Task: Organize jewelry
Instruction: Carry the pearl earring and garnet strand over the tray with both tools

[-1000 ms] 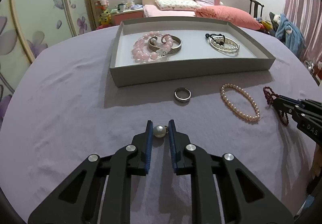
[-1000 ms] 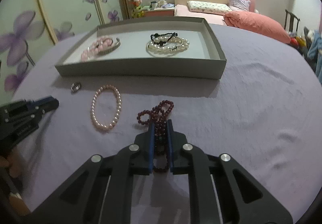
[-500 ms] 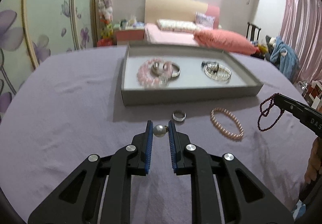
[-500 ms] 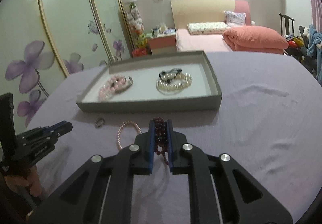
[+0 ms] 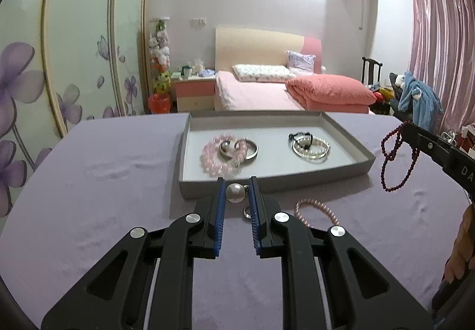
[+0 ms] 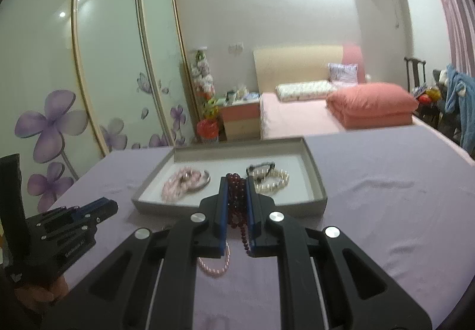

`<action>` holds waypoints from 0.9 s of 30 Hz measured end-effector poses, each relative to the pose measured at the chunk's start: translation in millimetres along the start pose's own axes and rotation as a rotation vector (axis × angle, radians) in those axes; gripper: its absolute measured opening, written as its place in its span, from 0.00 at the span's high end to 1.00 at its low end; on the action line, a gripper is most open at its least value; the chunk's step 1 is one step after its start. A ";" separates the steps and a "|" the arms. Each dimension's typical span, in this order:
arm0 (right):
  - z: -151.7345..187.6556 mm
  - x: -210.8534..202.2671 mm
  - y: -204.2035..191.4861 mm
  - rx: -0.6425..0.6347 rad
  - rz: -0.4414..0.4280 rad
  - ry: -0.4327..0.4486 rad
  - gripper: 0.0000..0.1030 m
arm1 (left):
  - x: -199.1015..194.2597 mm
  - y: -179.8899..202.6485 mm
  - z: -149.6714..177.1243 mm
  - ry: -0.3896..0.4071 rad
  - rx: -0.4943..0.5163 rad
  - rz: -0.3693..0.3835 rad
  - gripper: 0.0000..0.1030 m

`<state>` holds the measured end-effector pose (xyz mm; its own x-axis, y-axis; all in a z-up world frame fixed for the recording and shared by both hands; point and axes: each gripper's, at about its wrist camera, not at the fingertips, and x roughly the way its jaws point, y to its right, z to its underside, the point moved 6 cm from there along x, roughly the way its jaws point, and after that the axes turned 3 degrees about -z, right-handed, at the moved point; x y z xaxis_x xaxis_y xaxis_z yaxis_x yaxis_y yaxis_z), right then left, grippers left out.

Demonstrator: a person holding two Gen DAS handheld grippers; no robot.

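A: Two pieces are in the air: the left gripper [image 5: 236, 192] is clamped tight on a pearl earring [image 5: 234, 193], and the right gripper [image 6: 237, 190] is pinched shut on a dark red bead strand [image 6: 236, 205] that dangles below it.

B: Both hang just short of the grey tray [image 5: 350, 169]. Each should clear the near wall before lowering.

A: Probably the earring suits the bare floor between the pink bracelet [image 5: 221, 156] and the pearl bangles [image 5: 310, 146]. The strand should go down slowly, so it pools rather than swings.

B: The pink pearl bracelet [image 5: 317, 209] and the ring [image 5: 246, 212] lie on the cloth, awaiting later trips.
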<state>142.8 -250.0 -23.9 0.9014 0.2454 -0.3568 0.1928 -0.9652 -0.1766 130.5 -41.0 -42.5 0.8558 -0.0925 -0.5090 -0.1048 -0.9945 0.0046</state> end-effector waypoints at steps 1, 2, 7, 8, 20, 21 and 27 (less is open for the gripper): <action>-3.1 -0.8 -1.8 -0.005 0.006 0.015 0.89 | -0.5 1.4 -3.5 0.012 0.000 -0.004 0.84; -5.4 -1.3 -3.2 -0.009 0.011 0.026 0.89 | -0.8 2.9 -5.2 0.019 0.001 -0.007 0.84; -20.5 0.0 -17.6 -0.059 0.036 0.085 0.89 | 0.4 7.7 -18.5 0.059 0.004 -0.018 0.84; -22.3 0.4 -19.1 -0.065 0.039 0.093 0.89 | 1.0 8.7 -21.3 0.067 0.004 -0.020 0.84; -30.1 8.0 -25.1 -0.093 0.063 0.144 0.89 | 7.0 8.7 -31.2 0.108 -0.008 -0.038 0.84; -29.1 8.1 -24.2 -0.091 0.065 0.146 0.89 | 7.3 7.8 -31.3 0.108 -0.010 -0.039 0.84; -36.2 16.8 -17.0 -0.083 0.085 0.155 0.89 | 12.3 6.4 -37.7 0.124 -0.020 -0.049 0.84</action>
<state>168.7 -232.8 6.3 0.9636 0.1517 -0.2201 0.1388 -0.9876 -0.0730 159.4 -50.4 -16.2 0.9158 -0.0479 -0.3987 -0.0521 -0.9986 0.0001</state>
